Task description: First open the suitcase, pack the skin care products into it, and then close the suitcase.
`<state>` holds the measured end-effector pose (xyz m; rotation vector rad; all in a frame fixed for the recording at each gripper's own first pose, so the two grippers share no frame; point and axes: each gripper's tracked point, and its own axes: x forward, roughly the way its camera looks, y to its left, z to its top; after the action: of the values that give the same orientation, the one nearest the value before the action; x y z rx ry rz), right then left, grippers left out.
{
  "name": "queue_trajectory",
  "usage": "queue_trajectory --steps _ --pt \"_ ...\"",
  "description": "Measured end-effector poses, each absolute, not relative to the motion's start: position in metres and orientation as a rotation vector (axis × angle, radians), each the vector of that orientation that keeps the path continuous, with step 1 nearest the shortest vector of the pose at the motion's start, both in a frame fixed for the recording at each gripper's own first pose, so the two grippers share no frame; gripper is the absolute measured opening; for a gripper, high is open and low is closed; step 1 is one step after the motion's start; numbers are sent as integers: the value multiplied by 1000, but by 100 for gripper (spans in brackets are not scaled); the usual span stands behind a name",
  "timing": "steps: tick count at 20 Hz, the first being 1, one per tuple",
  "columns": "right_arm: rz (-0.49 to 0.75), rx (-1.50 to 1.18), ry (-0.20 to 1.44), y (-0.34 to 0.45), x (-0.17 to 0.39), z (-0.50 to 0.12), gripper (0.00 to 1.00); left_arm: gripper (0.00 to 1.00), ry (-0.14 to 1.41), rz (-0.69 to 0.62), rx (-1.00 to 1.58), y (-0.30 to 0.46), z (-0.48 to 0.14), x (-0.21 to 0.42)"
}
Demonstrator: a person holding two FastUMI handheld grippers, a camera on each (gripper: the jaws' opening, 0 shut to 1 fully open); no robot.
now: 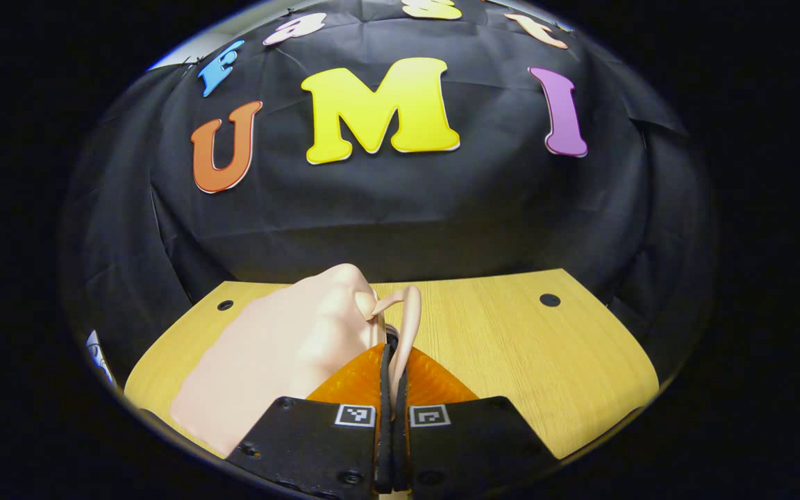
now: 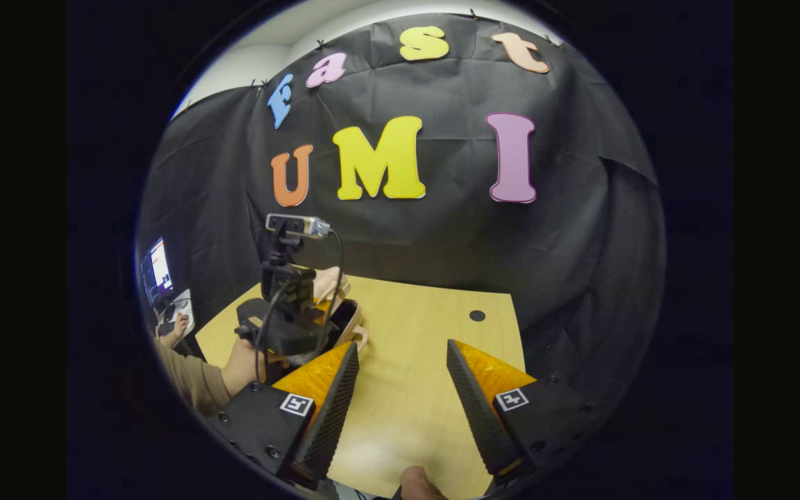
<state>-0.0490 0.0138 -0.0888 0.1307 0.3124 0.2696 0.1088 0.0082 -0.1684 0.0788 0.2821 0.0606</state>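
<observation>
Two fingers of the left gripper (image 1: pixel 392 389) are pressed nearly together on the thin pink handle (image 1: pixel 407 326) of the suitcase (image 1: pixel 282 354), which lies on the wooden table (image 1: pixel 525 361) just ahead and to the left of the fingers in the left gripper view. The handle loops up from the case's top edge and runs down into the narrow gap between the fingers. In the right gripper view, the right gripper (image 2: pixel 400 389) has its fingers spread wide over bare table (image 2: pixel 414 326), holding nothing. Farther off at the left of that view, the left gripper (image 2: pixel 289 305) with its camera and cable sits over the suitcase (image 2: pixel 344 319) near the table's left edge, a sleeved arm (image 2: pixel 198 378) behind it. A monitor (image 2: pixel 157 271) glows beyond the table.
</observation>
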Motion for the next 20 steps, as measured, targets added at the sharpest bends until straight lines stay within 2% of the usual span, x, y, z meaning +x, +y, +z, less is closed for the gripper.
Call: queue_trajectory --steps 4,6,7,8,9,10,11,12,14,16,20 --pt "253 136 325 7 -48 -96 77 4 322 53 140 -7 -193 109" --pt "234 141 321 2 -47 -101 77 4 360 34 206 -13 -216 107" --pt "222 152 326 1 -47 -106 72 4 375 30 230 -15 -224 104" --pt "215 160 329 -1 -48 -108 77 5 381 29 244 -17 -229 102" --pt "207 172 326 -5 -47 -107 77 8 400 22 268 -23 -236 101" --pt "200 182 315 -9 -47 -103 77 20 415 19 269 -24 -237 99" --pt "196 188 307 -12 -48 -100 77 24 437 -1 231 -28 -239 97" --pt "191 191 295 -16 -48 -96 77 34 445 -18 181 -34 -236 92" --pt "178 193 246 -28 -46 -79 77 59 410 29 84 -25 -204 82" --pt "171 176 188 -37 -40 -58 77 83 308 106 37 5 -134 69" --pt "188 197 107 -27 -27 -14 77 88 68 197 66 59 -15 45"
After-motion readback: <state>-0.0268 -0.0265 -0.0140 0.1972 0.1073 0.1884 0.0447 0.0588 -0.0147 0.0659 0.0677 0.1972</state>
